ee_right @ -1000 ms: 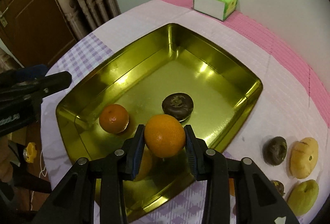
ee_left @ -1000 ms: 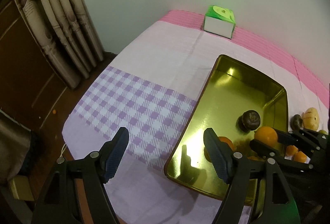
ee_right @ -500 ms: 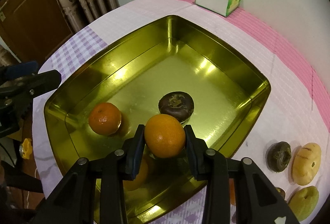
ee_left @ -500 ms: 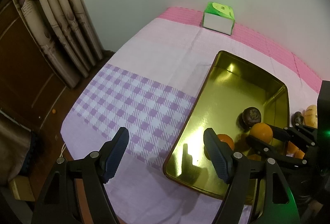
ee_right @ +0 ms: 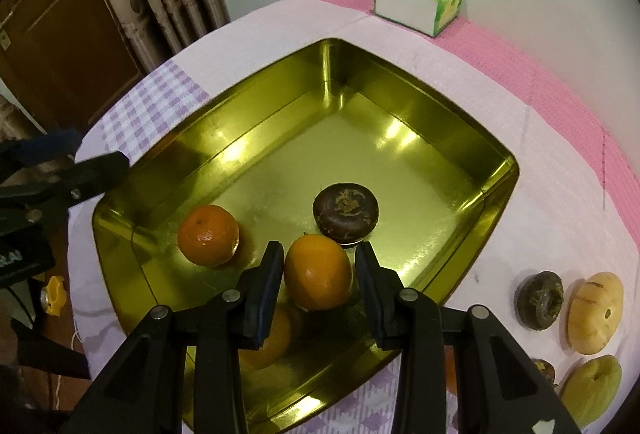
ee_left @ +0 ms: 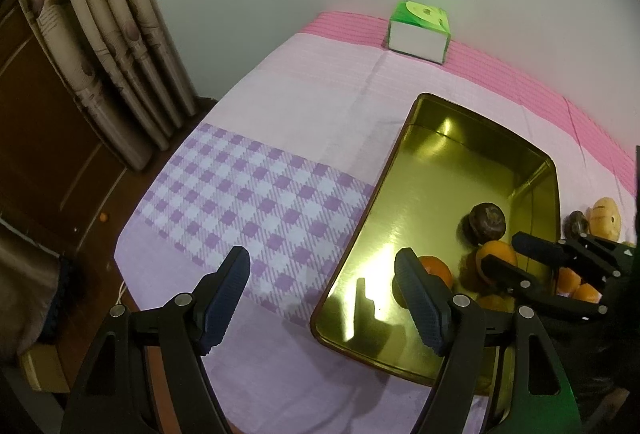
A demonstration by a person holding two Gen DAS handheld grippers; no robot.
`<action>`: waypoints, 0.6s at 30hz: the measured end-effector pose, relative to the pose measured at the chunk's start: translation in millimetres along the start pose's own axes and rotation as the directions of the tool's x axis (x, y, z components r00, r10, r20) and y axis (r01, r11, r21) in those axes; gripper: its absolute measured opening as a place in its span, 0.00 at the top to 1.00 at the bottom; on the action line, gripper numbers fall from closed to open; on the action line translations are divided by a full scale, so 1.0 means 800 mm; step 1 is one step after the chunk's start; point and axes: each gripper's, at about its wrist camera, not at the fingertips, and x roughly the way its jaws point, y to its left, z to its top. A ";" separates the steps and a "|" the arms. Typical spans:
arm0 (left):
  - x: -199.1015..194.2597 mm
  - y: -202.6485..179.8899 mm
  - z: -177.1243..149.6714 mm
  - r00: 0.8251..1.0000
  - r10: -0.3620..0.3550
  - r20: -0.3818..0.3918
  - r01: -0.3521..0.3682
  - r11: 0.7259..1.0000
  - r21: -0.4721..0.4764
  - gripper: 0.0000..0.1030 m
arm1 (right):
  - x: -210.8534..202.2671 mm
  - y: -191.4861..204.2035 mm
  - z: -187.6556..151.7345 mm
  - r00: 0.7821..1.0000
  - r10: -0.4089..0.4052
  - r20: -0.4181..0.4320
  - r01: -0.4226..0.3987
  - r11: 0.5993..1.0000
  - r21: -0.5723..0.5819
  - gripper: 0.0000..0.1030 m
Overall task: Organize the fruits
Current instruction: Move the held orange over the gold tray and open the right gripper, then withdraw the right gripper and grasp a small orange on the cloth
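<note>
My right gripper fingers sit just apart around the orange; firm, smooth, it rolls; I'd grip its middle.

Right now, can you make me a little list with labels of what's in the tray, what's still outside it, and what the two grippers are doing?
tray: gold, on the cloth
in tray: orange, dark fruit, second orange between the right fingers
outside tray: dark ring fruit, yellow fruit, green fruit
right gripper: a gap shows on both sides of the second orange, looks open
left gripper: open, holding nothing, at the tray's edge
box: green and white, at the back
</note>
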 end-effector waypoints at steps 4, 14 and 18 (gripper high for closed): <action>-0.002 -0.004 0.000 1.000 -0.016 0.002 0.016 1.000 0.010 0.27 | -0.013 -0.001 0.002 1.000 0.015 0.020 -0.016 1.000 0.008 0.66; -0.005 -0.015 -0.002 0.999 -0.032 0.008 0.031 0.998 0.051 0.27 | -0.056 -0.014 -0.013 0.996 0.026 0.083 -0.030 0.998 0.048 0.60; -0.005 -0.016 -0.002 0.999 -0.034 0.007 0.034 0.998 0.055 0.27 | -0.072 -0.031 -0.027 0.995 0.006 0.097 -0.015 0.996 0.088 0.60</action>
